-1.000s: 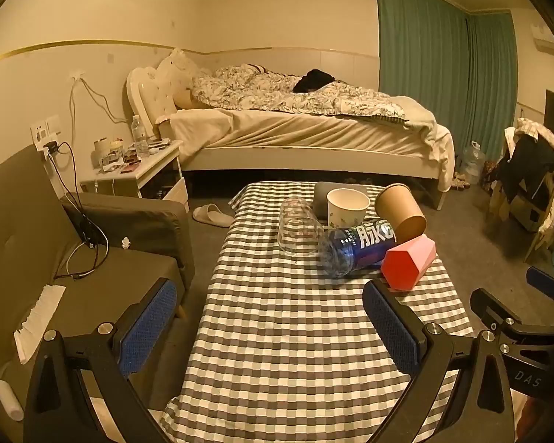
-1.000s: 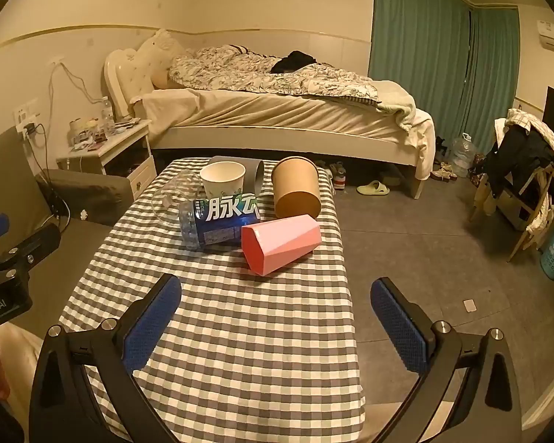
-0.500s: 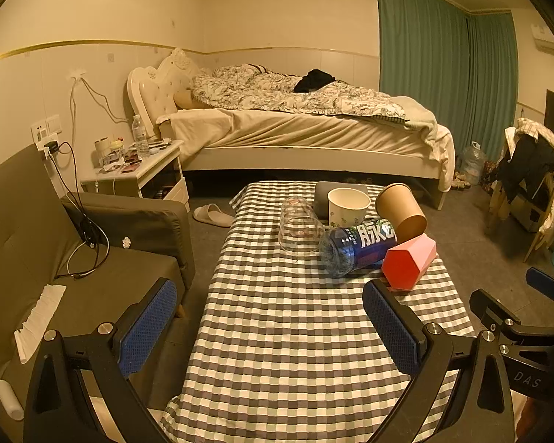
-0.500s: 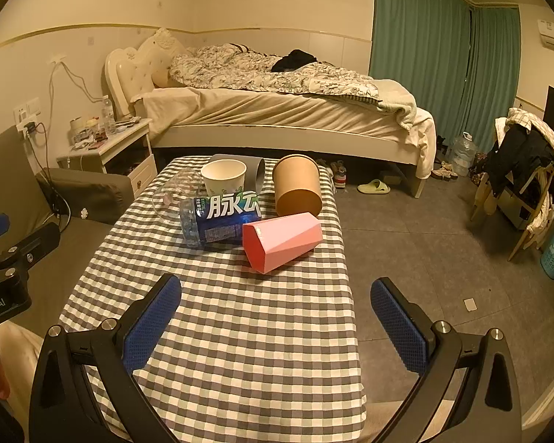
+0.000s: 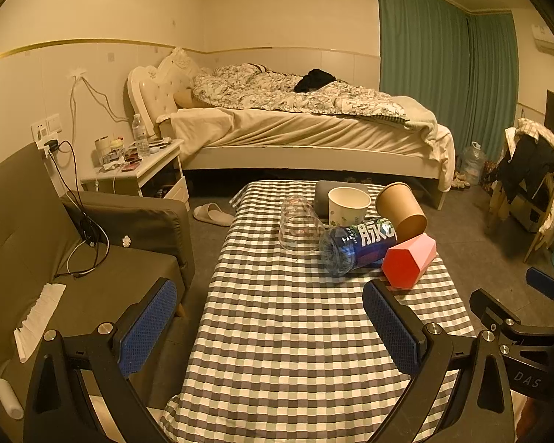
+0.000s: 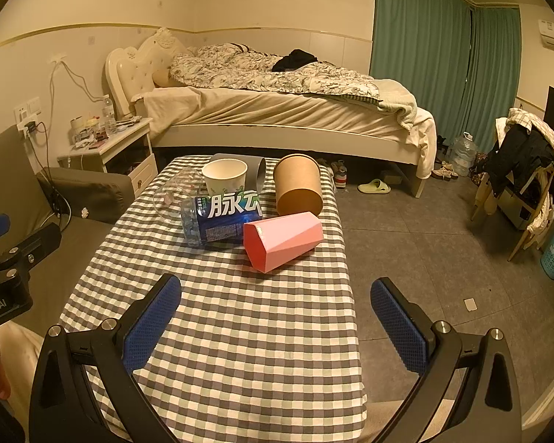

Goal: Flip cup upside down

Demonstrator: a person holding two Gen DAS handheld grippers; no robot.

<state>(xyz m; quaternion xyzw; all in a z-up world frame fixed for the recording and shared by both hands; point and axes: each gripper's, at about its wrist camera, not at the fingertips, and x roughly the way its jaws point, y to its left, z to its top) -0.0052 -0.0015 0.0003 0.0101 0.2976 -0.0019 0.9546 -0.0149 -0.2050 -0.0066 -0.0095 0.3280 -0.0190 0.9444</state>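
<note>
- The pink cup (image 6: 283, 239) is lying on its side on the checked table (image 6: 240, 332), long axis running left to right, its wider hexagonal end facing the cameras; whether that end is the open mouth is hard to tell.
- It is lying just beside, possibly touching, the blue bottle (image 6: 221, 217) and brown paper cup (image 6: 298, 184).
- The left gripper (image 5: 269, 328) is hovering over the near table, fingers spread wide, holding nothing.
- The right gripper (image 6: 276, 325) is doing likewise, level and empty.

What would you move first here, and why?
Probably bring the right gripper forward toward the pink cup. Both grippers are open and empty, well short of the cups, and that cup lies on its side nearest, on the right.
</note>
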